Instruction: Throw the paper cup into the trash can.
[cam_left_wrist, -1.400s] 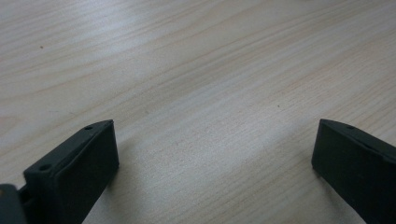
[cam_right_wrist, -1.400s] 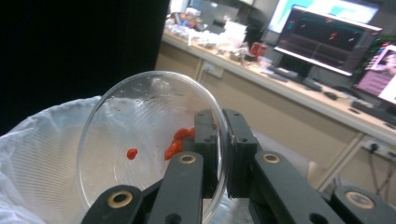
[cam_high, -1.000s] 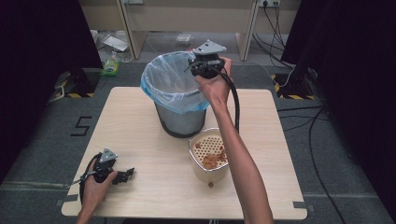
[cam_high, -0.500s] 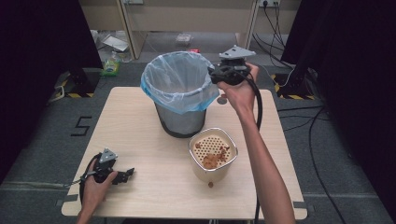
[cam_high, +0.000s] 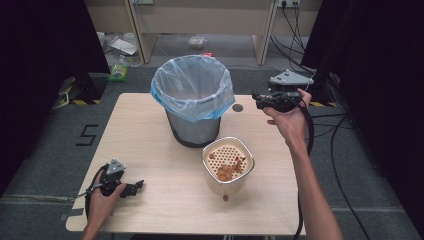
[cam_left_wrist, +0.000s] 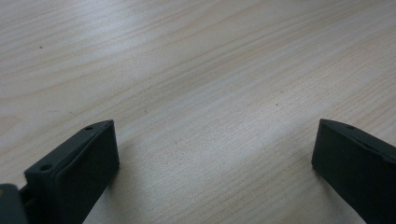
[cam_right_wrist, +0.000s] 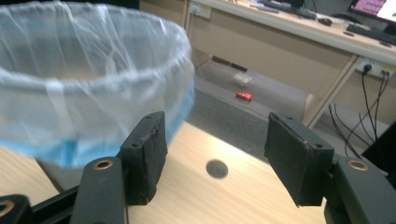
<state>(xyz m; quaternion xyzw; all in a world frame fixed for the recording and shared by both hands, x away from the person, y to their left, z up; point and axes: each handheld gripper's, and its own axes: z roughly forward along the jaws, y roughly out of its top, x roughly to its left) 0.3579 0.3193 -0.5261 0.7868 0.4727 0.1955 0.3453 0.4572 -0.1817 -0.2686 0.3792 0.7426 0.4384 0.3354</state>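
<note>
A grey bin lined with a pale blue bag (cam_high: 192, 95) stands at the middle back of the wooden table (cam_high: 150, 150). In front of it sits a cream container (cam_high: 227, 167) with a perforated insert and some orange-brown scraps. My right gripper (cam_high: 257, 99) hovers to the right of the bin, jaws pointing at it. Its jaws have just been opening and hold nothing; in the right gripper view, the right gripper (cam_right_wrist: 215, 137) frames the bag's rim (cam_right_wrist: 93, 70). My left gripper (cam_high: 134, 188) rests open on the table's front left, and bare wood lies between the left gripper's (cam_left_wrist: 215, 140) jaws.
A round dark hole (cam_high: 237, 107) marks the table right of the bin. One small crumb (cam_high: 225, 198) lies before the container. Cables (cam_high: 345, 125) trail on the floor at right. A long desk (cam_right_wrist: 289, 32) and floor litter (cam_right_wrist: 244, 95) lie beyond the table.
My right hand has moved from above the bin to its right and a little lower, and its jaws stand wider. The left hand has stayed put.
</note>
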